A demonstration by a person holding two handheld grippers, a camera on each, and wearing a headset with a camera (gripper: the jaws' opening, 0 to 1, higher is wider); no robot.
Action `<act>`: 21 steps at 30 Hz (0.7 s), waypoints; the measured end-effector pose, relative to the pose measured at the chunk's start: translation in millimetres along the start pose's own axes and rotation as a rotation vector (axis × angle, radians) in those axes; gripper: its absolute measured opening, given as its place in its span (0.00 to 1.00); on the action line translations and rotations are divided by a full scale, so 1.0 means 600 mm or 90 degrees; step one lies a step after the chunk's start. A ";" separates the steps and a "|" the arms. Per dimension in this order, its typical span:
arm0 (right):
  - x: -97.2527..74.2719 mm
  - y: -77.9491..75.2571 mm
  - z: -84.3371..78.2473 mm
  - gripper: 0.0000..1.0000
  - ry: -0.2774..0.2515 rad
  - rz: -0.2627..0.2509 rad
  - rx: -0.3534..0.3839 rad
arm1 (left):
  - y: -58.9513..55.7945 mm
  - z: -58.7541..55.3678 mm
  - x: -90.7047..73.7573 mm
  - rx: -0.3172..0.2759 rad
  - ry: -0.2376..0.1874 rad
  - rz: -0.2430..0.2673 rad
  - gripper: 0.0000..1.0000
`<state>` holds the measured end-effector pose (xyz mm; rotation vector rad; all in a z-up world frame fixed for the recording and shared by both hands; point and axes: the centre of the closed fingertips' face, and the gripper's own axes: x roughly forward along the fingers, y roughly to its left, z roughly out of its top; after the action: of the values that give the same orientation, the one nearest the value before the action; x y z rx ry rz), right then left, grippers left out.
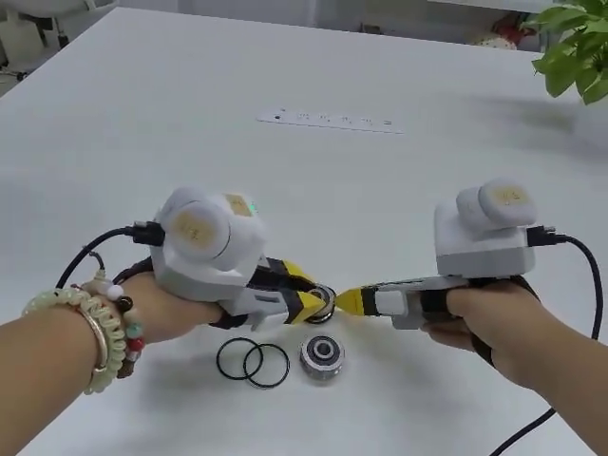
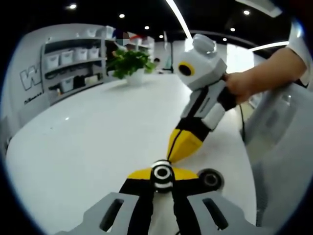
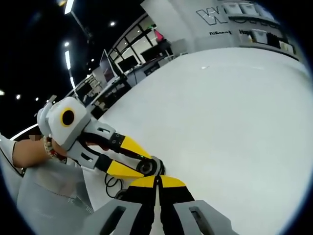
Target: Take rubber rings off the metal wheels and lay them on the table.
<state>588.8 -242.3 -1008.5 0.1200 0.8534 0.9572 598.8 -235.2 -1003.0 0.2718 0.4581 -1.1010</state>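
Your left claw (image 1: 318, 302) is clenched on a metal wheel (image 1: 324, 298), gripped between its yellow tips just below the centre of the head view. Your right claw (image 1: 344, 301) points in from the right with its jaws pressed together and its tips touching that wheel. You cannot tell whether they pinch any rubber. On the table (image 1: 380, 190), at lower centre, two rubber rings (image 1: 253, 363) lie overlapping. A second wheel (image 1: 322, 355) rests just right of them, apart from both claws.
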 end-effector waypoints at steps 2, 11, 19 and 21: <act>0.000 0.000 0.001 0.00 0.001 -0.001 -0.001 | 0.001 0.000 0.000 0.000 -0.001 -0.001 0.15; -0.003 -0.010 0.004 0.00 -0.006 0.001 0.019 | 0.001 0.000 0.000 0.002 -0.004 -0.005 0.14; -0.002 -0.006 0.006 0.00 -0.008 0.004 0.018 | 0.001 0.000 0.000 0.003 -0.003 -0.005 0.14; -0.002 -0.005 0.007 0.00 -0.008 0.004 0.004 | 0.001 0.000 0.000 0.003 -0.001 -0.005 0.14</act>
<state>593.2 -243.9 -1006.4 0.1335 0.8447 0.9583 599.4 -234.7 -1003.1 0.2739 0.4551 -1.1107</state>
